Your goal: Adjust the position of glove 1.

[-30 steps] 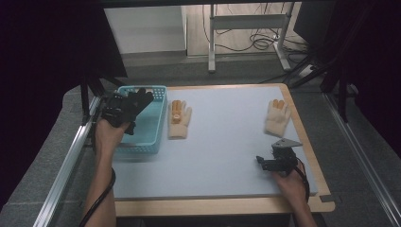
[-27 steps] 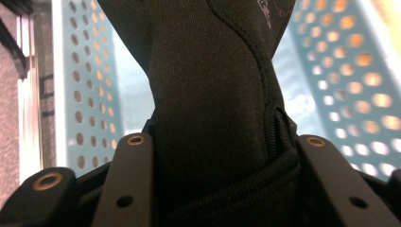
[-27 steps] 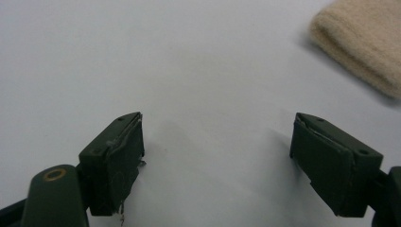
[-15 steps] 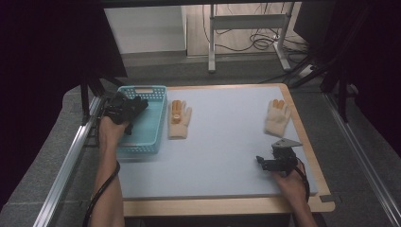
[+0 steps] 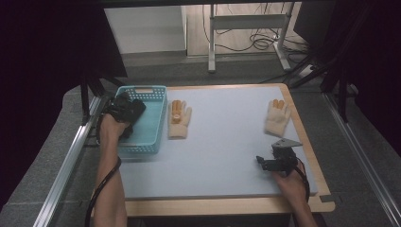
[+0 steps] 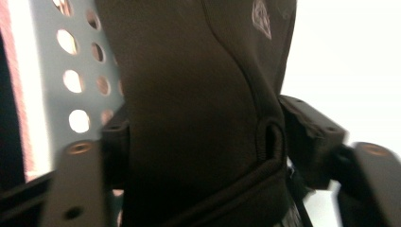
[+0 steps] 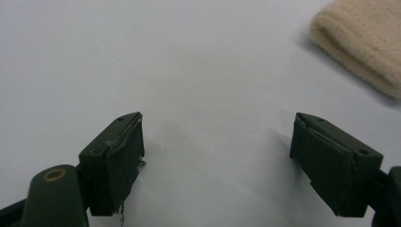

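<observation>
The left gripper [image 5: 126, 112] sits at nine o'clock on a forearm stretched forward, its jaws just opening though not yet clear; the right gripper [image 5: 265, 163] rests at four o'clock, pointing toward nine, jaws wide apart.

The pale blue worktop [image 5: 222, 156] with wooden edge carries a turquoise perforated plastic basket [image 5: 150, 124] and two beige knitted gloves [image 5: 179, 119], well apart.
</observation>
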`<state>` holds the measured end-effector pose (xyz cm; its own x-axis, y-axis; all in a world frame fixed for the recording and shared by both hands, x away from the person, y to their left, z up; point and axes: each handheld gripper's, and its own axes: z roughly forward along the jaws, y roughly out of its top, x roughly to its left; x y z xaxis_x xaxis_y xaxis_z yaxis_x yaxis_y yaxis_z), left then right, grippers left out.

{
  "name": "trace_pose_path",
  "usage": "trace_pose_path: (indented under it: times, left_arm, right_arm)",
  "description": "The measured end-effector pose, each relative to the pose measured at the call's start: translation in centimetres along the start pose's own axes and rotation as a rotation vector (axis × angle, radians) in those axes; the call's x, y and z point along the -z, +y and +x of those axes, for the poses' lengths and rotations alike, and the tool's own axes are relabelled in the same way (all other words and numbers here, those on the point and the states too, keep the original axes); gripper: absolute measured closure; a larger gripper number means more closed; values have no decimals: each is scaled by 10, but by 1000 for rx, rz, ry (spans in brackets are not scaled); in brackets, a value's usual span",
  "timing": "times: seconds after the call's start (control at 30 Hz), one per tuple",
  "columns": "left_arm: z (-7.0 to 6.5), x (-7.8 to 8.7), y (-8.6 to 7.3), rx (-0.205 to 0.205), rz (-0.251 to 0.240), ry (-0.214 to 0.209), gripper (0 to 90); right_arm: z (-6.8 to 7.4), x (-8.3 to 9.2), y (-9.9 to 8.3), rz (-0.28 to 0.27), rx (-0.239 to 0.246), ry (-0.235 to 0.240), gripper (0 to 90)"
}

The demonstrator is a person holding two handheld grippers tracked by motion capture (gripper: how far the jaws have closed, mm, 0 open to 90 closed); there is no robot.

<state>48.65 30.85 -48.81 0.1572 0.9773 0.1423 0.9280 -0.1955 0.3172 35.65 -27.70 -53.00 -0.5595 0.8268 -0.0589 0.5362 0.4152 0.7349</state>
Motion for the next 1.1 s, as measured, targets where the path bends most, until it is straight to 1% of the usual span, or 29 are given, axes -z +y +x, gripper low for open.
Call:
trace_pose_path:
  times: [0.07, 0.1, 0.13, 0.23, 0.33, 0.47, 0.6, 0.7, 0.77, 0.87, 0.93, 0.97, 1.03, 1.1]
  left_arm:
    - [0, 8, -1, -18, -24, -6, 199]
    - [0, 13, -2, -26, -40, -7, 187]
    - [1, 17, -2, -26, -48, -13, 168]
    - [5, 31, -4, -13, -91, -59, 143]
    - [6, 42, -6, -3, -139, -92, 114]
    - [4, 51, -11, -20, -198, -136, 82]
    - [-2, 56, -18, -22, -264, -204, 53]
    - [-9, 63, -26, -30, -315, -251, 46]
    - [-15, 69, -30, -44, -346, -268, 44]
    - [-26, 80, -37, -83, -381, -288, 36]
    - [-34, 89, -42, -103, -413, -302, 35]
    - [-38, 92, -44, -107, -425, -313, 33]
    - [-47, 99, -50, -128, -455, -342, 31]
    - [-59, 106, -57, -163, -495, -344, 28]
  right_arm:
    - [0, 0, 0, 0, 0, 0, 179]
    - [0, 0, 0, 0, 0, 0, 180]
    - [0, 0, 0, 0, 0, 0, 180]
    - [0, 0, 0, 1, 0, 0, 179]
    - [0, 0, 0, 1, 0, 0, 179]
    - [0, 0, 0, 1, 0, 0, 180]
    - [0, 0, 0, 1, 0, 0, 179]
    - [0, 0, 0, 0, 0, 0, 180]
    - [0, 0, 0, 1, 0, 0, 180]
    - [0, 0, 0, 1, 1, 0, 179]
    - [0, 0, 0, 1, 1, -1, 179]
    - [0, 0, 0, 1, 1, -1, 179]
    - [0, 0, 0, 1, 1, -1, 179]
    - [0, 0, 0, 1, 1, -1, 179]
